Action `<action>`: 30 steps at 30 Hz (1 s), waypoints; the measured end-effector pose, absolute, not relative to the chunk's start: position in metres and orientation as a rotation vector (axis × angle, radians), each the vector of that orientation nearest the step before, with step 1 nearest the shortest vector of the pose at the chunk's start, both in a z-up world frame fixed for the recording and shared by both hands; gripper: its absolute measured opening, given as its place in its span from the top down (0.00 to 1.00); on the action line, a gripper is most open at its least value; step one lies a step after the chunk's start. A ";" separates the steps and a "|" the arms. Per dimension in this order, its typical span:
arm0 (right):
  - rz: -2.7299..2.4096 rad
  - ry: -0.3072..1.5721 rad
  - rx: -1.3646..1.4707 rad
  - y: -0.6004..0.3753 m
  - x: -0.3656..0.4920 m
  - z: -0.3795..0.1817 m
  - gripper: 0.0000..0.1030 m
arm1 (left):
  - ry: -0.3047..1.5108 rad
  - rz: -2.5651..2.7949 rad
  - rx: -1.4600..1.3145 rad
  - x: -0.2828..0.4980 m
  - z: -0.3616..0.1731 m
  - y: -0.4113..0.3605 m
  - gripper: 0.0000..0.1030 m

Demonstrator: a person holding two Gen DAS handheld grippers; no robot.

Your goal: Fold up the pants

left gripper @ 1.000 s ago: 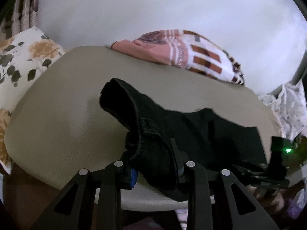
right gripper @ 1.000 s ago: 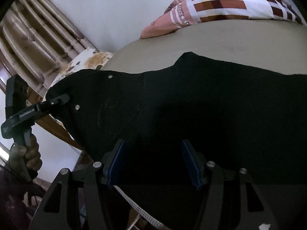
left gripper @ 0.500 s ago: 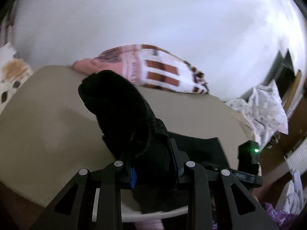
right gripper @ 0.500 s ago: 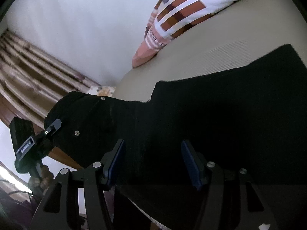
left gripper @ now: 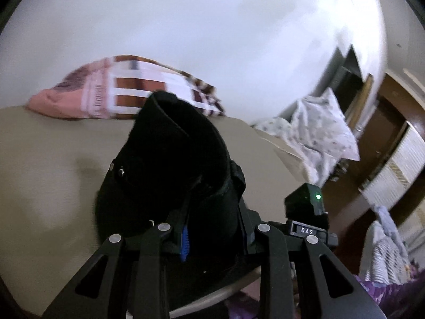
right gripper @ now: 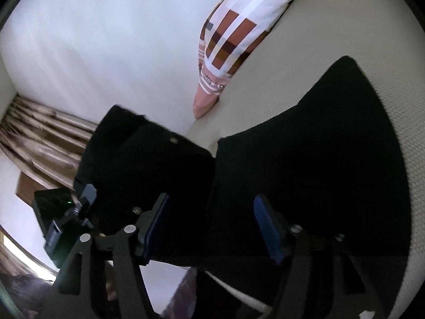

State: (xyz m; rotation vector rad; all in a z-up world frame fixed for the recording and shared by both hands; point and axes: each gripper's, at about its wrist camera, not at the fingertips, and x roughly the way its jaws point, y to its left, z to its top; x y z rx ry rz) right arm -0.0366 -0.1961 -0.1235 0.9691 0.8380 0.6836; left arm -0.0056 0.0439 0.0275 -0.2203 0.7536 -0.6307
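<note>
The black pants [right gripper: 305,164] lie on the beige bed [left gripper: 53,164], their waist end now lifted and carried over toward the legs since a second ago, so a fold is under way. The left claw [left gripper: 212,223] is clenched on that bunched cloth; the right claw [right gripper: 212,226] has just been opening, cloth between its released pads.

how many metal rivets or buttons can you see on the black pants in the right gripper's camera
2: one rivet on the lifted part of the black pants, another rivet lower, beside the left finger. Dark folds may hide more.
</note>
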 end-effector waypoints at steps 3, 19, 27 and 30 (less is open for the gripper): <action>0.689 0.814 1.041 -0.217 -0.045 -0.123 0.34 | 0.773 -0.687 -0.211 0.001 0.024 0.017 0.72; 0.640 0.641 1.355 -0.315 -0.077 -0.151 0.24 | 0.890 -0.850 -0.146 0.025 -0.027 -0.097 0.72; 0.589 0.606 1.374 -0.342 -0.087 -0.155 0.20 | 1.006 -0.891 -0.038 0.020 -0.065 -0.131 0.67; 0.552 0.582 1.370 -0.356 -0.094 -0.152 0.19 | 1.030 -0.948 -0.052 0.014 -0.064 -0.133 0.62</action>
